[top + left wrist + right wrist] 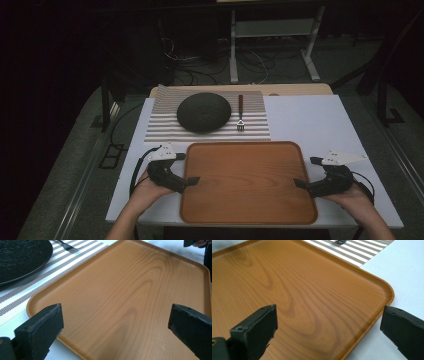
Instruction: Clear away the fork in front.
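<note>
An empty wooden tray (248, 182) lies on the white table near the front edge. My left gripper (186, 168) is at the tray's left rim, open, jaws wide apart and pointing inward over the wood (130, 297). At the right rim, my right gripper (307, 172) is open the same way, facing the left one. In the left gripper view the jaws of my left gripper (116, 312) hold nothing. The right gripper view shows my right gripper (329, 312) open over the tray's corner (287, 290).
Behind the tray lies a striped placemat (165, 125) with a dark round plate (204, 112) and a fork (240, 114) to its right. Bare white table (310, 120) lies to the right of the mat. Cables and a stand are on the floor beyond.
</note>
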`<state>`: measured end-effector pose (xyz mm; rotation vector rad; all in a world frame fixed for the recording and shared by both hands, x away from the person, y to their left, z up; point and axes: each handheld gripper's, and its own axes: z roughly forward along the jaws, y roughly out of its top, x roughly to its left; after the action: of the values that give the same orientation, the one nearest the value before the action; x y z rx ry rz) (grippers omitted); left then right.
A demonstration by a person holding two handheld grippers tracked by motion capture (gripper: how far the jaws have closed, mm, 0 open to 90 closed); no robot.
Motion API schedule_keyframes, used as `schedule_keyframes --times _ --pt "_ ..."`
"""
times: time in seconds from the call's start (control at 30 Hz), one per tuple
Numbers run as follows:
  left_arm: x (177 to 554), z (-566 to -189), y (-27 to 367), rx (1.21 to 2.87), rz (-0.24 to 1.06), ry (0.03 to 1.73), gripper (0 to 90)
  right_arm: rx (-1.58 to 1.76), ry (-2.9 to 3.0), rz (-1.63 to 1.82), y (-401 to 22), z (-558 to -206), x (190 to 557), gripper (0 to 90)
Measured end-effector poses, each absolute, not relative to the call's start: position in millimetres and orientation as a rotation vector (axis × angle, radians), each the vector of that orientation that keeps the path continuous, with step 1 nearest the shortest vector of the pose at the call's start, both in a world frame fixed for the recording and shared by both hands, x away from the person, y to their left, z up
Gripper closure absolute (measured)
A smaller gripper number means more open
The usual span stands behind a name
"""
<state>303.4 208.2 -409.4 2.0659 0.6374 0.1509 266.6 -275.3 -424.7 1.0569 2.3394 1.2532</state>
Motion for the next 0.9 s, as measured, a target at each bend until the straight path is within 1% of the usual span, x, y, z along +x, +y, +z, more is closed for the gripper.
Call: schedule_keyframes --times 0.37,0.9 --pt "301.9 -412.8 210.1 2.075 0.16 0.645 0.0 1.098 2.344 1.221 -268.9 -421.5 271.9 1.2" --pt "302.3 -414.4 210.0 2.074 0.165 0.645 0.0 1.124 2.343 1.218 -255.9 -412.8 293.4 1.3"
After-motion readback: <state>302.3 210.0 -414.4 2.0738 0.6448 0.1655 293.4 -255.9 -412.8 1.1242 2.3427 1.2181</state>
